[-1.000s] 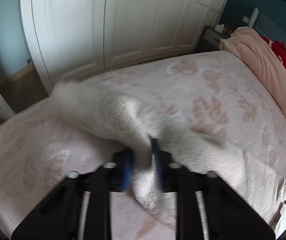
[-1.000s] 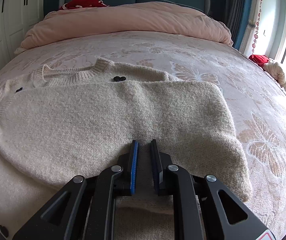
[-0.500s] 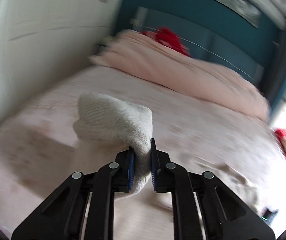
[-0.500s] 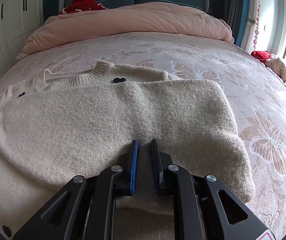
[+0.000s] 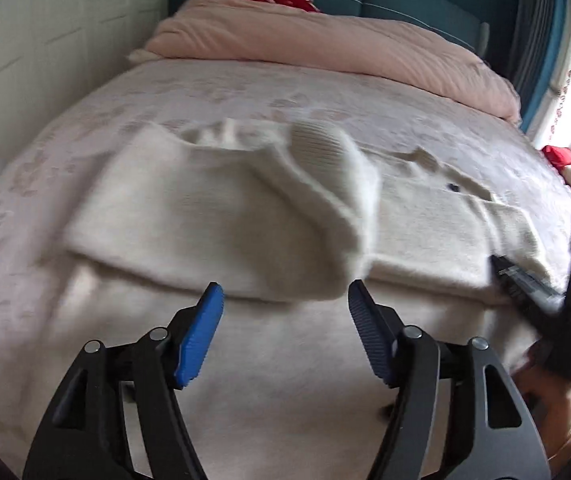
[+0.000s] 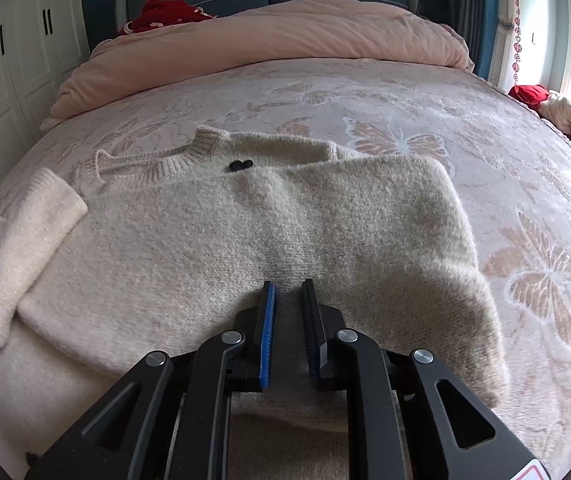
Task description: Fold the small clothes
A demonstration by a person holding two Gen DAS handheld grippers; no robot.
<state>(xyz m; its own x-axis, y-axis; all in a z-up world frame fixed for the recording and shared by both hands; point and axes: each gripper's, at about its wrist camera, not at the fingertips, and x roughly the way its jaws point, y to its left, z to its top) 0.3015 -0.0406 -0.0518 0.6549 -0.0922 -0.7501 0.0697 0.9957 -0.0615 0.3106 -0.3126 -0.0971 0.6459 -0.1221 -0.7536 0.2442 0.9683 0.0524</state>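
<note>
A cream knit sweater (image 6: 245, 240) lies flat on the bed, its ribbed collar (image 6: 205, 140) towards the headboard and a small black mark (image 6: 240, 165) below it. My left gripper (image 5: 283, 300) hovers over the sweater (image 5: 205, 220) with its jaws opening wide. The folded-in sleeve (image 5: 325, 184) lies just ahead of its fingertips, not pressed. That sleeve (image 6: 25, 232) shows at the left of the right wrist view. My right gripper (image 6: 287, 292) rests on the near fold; its jaws are opening slightly, with knit fabric still between the pads. Its tip (image 5: 503, 270) shows at the right of the left wrist view.
The sweater lies on a pale butterfly-patterned bedspread (image 6: 525, 272). A pink duvet (image 6: 285, 40) is bunched at the head of the bed, red cloth (image 6: 165, 12) behind it. White wardrobe doors (image 6: 5, 80) stand on the left. Red and cream clothes (image 6: 545, 100) lie at the right edge.
My left gripper swung the sleeve across onto the sweater's body and let go, its jaws now wide apart. The right gripper stayed in place on the fold.
</note>
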